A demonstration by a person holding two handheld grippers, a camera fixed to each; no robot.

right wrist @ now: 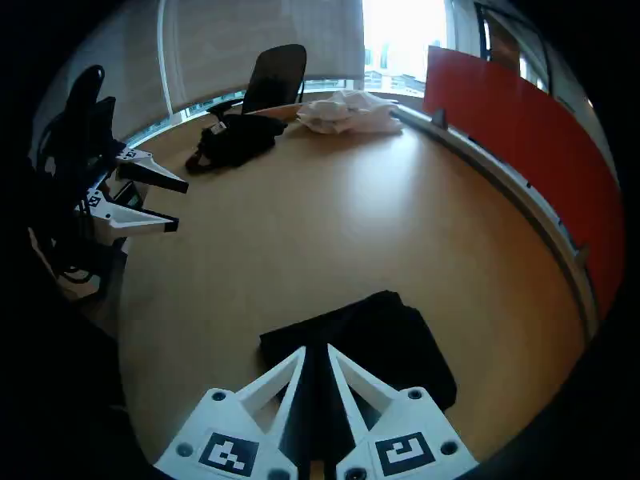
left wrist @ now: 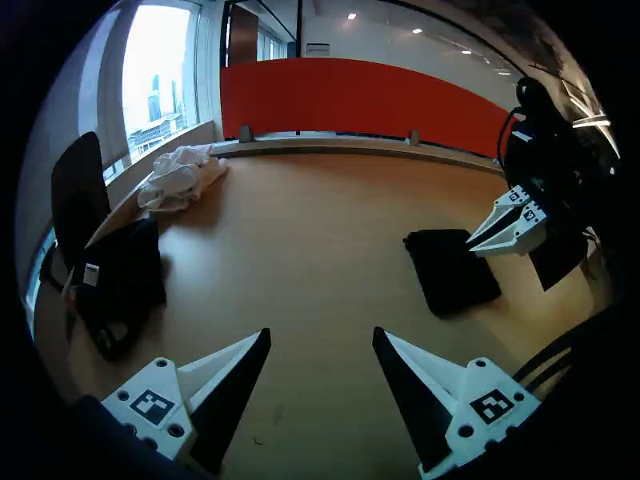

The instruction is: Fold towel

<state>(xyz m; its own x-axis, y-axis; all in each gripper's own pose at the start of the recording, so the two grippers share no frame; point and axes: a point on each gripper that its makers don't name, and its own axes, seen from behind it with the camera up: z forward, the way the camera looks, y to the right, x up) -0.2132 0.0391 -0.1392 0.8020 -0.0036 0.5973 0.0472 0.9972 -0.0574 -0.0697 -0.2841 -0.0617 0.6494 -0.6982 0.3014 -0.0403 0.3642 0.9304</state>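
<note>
Here, a folded black cloth towel [right wrist: 384, 336] lies on the light wooden tabletop [right wrist: 320, 224], low in the right gripper view. The right hand-held gripper [right wrist: 316, 350] hangs over it, fingers nearly together; the left hand-held gripper [left wrist: 320, 336] gapes wide.

Counting as I go. Grippers: two, left gripper [left wrist: 320, 336] and right gripper [left wrist: 478, 244]. Fingers: two apiece, four total. Square marker tags on the left gripper's fingers: I count two. Same on the right gripper in its own view: two. Table [left wrist: 320, 224]: one. Black towel [left wrist: 448, 272]: one. White cloth heap [left wrist: 180, 178]: one. Black bag [left wrist: 120, 280]: one. Chair [left wrist: 76, 192]: one that I can make out. Red partition [left wrist: 360, 100]: one. Metal brackets [left wrist: 246, 132] at its foot: two.
</note>
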